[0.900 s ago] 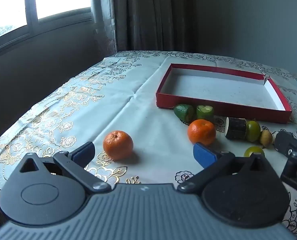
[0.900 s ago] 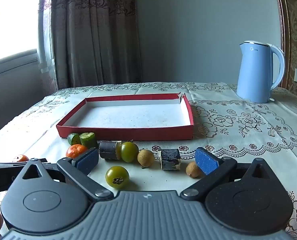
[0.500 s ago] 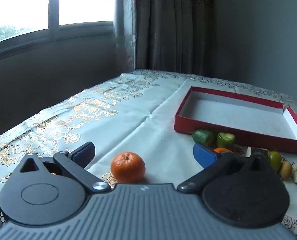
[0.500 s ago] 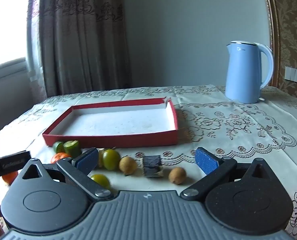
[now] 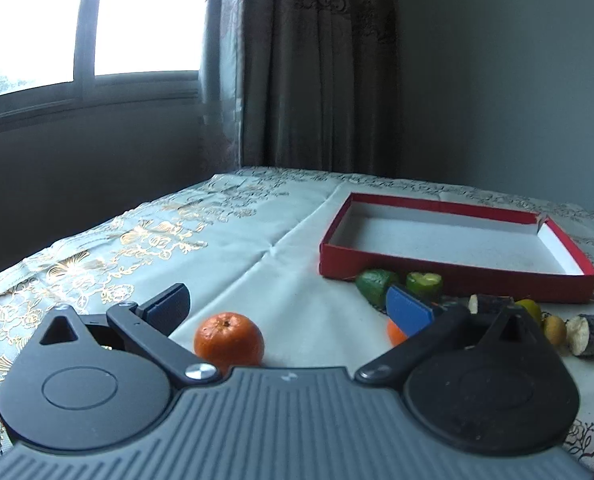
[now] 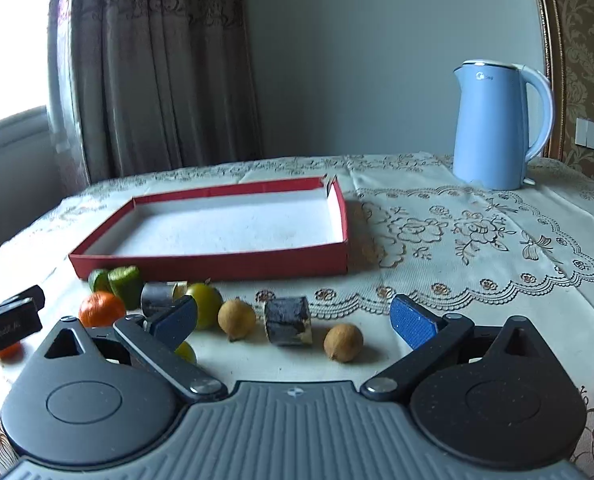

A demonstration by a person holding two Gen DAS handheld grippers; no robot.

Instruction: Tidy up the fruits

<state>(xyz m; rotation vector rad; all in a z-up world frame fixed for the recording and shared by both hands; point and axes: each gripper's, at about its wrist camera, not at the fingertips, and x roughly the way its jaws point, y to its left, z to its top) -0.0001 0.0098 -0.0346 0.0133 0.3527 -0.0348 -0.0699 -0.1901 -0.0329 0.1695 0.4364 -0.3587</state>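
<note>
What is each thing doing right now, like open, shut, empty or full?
Left tool: open, holding nothing, a mandarin between its fingers.
Right tool: open, holding nothing.
Mandarin: whole, resting on the tablecloth.
Red box: lidless, nothing inside.
Blue kettle: upright, lid shut.
Green fruit pieces: cut, lying by the box.
Two brown longans: whole, outside the box.

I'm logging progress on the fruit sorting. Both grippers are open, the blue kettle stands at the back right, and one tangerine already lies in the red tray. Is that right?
Not quite: the red tray holds nothing yet, as the right wrist view shows. The tangerine lies on the tablecloth between the left gripper fingers. Both grippers are open, right gripper included, and the blue kettle stands back right.
</note>
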